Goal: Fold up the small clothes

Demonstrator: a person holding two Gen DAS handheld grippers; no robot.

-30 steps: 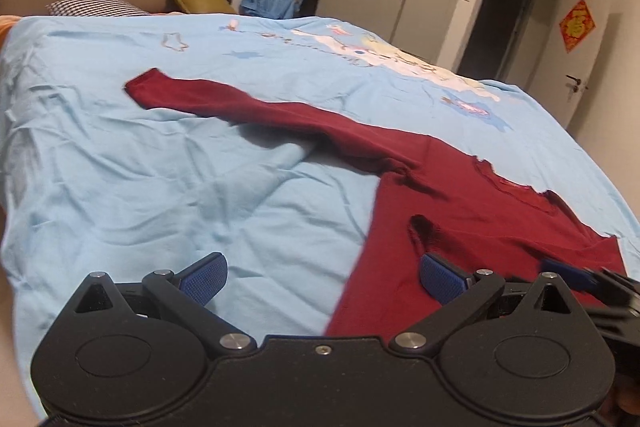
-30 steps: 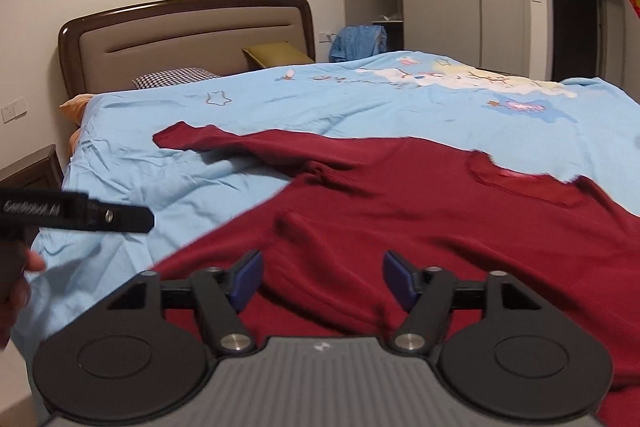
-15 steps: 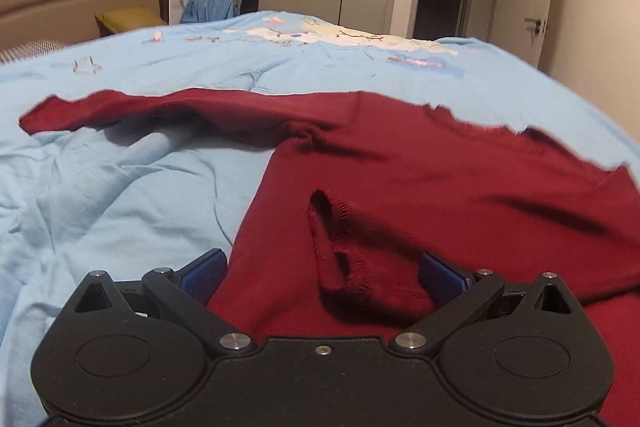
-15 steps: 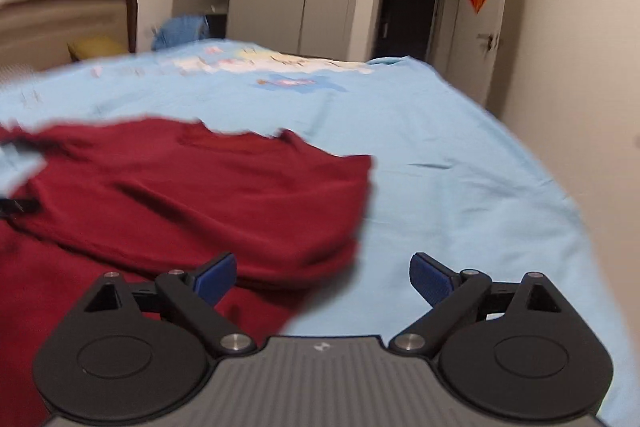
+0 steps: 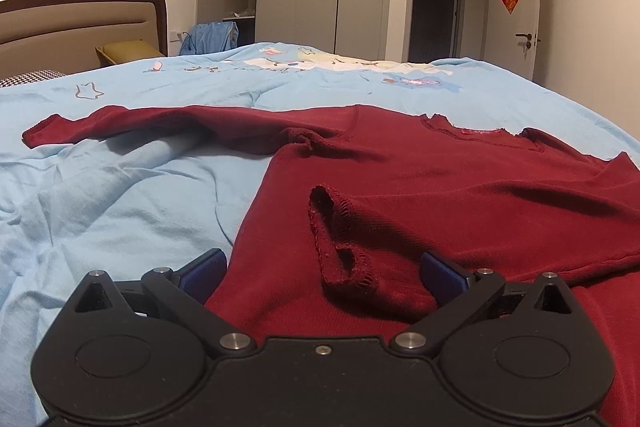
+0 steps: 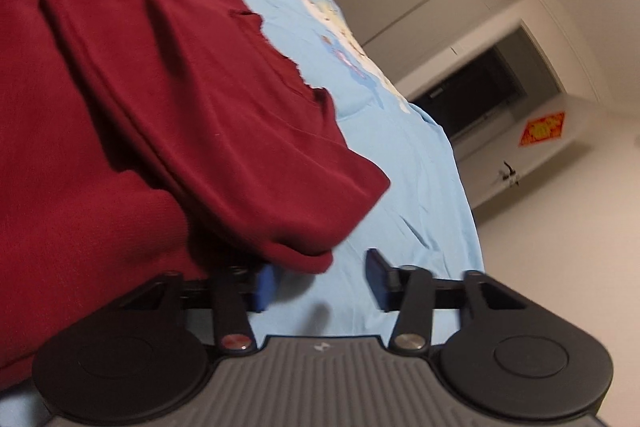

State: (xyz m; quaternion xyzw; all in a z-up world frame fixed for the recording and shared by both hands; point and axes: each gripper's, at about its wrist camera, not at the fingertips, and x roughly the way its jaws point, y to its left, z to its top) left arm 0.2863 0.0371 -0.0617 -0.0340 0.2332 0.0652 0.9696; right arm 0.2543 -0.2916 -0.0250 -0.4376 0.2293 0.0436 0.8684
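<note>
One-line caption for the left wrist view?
Open left gripper poised over a maroon top spread on a light blue bedsheet.

My left gripper [image 5: 322,269] is matte black, with two round housings, silver screw heads at the linkage pivots and blue pads on its fingers [image 5: 202,269]. My right gripper [image 6: 320,281] matches it, but has a ribbed grey centre plate bearing a small white mark.

Dark red long-sleeved knit top [image 5: 460,187] spread flat on light blue bed cover [image 5: 120,195], neckline towards far side. One sleeve stretched out leftwards; other sleeve folded across body, its open cuff [image 5: 344,251] lying on chest.
</note>
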